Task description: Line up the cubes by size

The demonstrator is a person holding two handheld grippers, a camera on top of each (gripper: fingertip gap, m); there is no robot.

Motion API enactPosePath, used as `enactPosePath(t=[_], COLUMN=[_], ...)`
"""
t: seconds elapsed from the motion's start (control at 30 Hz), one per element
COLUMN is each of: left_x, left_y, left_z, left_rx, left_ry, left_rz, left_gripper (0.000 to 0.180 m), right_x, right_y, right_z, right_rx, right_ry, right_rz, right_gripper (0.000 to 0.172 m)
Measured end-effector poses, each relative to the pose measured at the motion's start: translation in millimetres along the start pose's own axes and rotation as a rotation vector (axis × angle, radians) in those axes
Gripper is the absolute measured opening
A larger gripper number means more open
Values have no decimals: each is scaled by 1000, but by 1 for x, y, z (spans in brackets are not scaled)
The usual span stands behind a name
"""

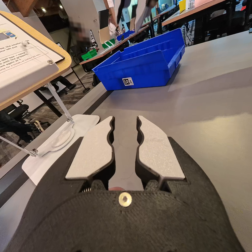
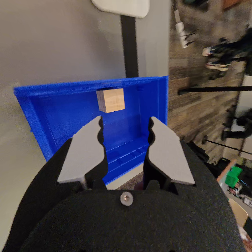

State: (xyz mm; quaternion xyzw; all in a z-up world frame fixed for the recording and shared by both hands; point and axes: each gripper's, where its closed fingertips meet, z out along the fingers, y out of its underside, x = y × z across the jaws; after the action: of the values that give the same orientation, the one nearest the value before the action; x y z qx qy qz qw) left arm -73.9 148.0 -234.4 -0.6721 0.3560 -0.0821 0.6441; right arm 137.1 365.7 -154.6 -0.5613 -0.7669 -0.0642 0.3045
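Item 1: wooden cube (image 2: 111,100), pale, plain, grain visible on the shaded side. Lay inside the blue bin (image 2: 65,109), up against the far wall, roughly mid-length, sitting square on the bin floor. Only one cube was in sight; no others seen on the worktop (image 1: 190,122) or elsewhere.

Handling, est.: light, rigid, won't crush or dent under a squeeze. Flat smooth faces, so prob. a bit slick but easy to pinch. Best hold looked to be across two opposite side faces, pads flat on the wood, not on corners. The face against the bin wall wasn't reachable, so the grip would need the two free sides, w/ approach from above.

Item 2: right tongs (image 2: 125,118). Spread wide, nothing between them, poised over the bin interior just short of the cube, not touching it. Opening appeared ample for the cube's width. View was somewhat blurred.

Item 3: blue bin. Open-top plastic tray, ribbed at one end wall, small printed label stuck on an outer wall. Contents: the one cube; rest of floor that could be seen was bare blue. Sat near the worktop edge.

Item 4: left tongs (image 1: 125,117). Partly parted, gap narrow, holding nothing, only bare grey worktop seen between the fingers. Low over the worktop, well apart from the bin.

Item 5: white stand (image 1: 60,136) w/ printed instruction sheet, at the worktop edge beside the left tongs.

Risk, est.: cube close to wall, so a finger could snag the rim or shove the cube askew.
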Motion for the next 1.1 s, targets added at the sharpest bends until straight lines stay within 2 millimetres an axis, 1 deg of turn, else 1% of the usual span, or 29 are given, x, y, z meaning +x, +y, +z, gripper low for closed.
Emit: enactPosePath(t=[0.03,0.13,0.17,0.23,0.27,0.37,0.4,0.47,0.53,0.63,0.73,0.8,0.83,0.87,0.93,1.1], left_x=[0,0,0,0,0,0,0,-1,-2,-2,-2,-2,-2,-2,-3,-8], left_y=[0,0,0,0,0,0,0,0,-1,-1,-2,-2,-2,-2,-3,-7], left_z=[0,0,0,0,0,0,0,0,-1,-1,-1,-1,-1,-1,-2,-5], left_rx=[0,-1,-2,-3,-4,-2,-2,1,8,12,12,13,13,15,22,47], left_ry=[-1,-3,-3,-5,-6,-8,-9,-11,-10,-12,-10,-8,-8,-9,-12,-42], left_rz=[0,1,1,3,4,5,4,0,-5,-13,-13,-12,-14,-16,-19,-19], left_gripper=[30,32,32,33,33,32,32,32,32,32,32,32,32,32,32,32], right_x=[-3,-34,-45,-74,-87,-125,-134,-154,-160,-160,-154,-155,-159,-161,-157,-159], right_y=[-7,-39,-51,-80,-94,-132,-146,-175,-194,-216,-222,-225,-225,-226,-224,-223], right_z=[-14,-44,-49,-50,-48,-30,-23,-6,11,31,52,61,67,67,62,61], right_rx=[24,140,171,258,301,408,462,575,629,727,770,808,804,794,805,822], right_ry=[57,144,171,171,176,131,115,43,71,94,114,110,94,104,188,185], right_rz=[26,59,75,95,118,185,234,345,415,527,629,692,700,680,635,629], right_gripper=[54,47,42,35,31,27,23,23,24,23,23,23,23,23,23,23])
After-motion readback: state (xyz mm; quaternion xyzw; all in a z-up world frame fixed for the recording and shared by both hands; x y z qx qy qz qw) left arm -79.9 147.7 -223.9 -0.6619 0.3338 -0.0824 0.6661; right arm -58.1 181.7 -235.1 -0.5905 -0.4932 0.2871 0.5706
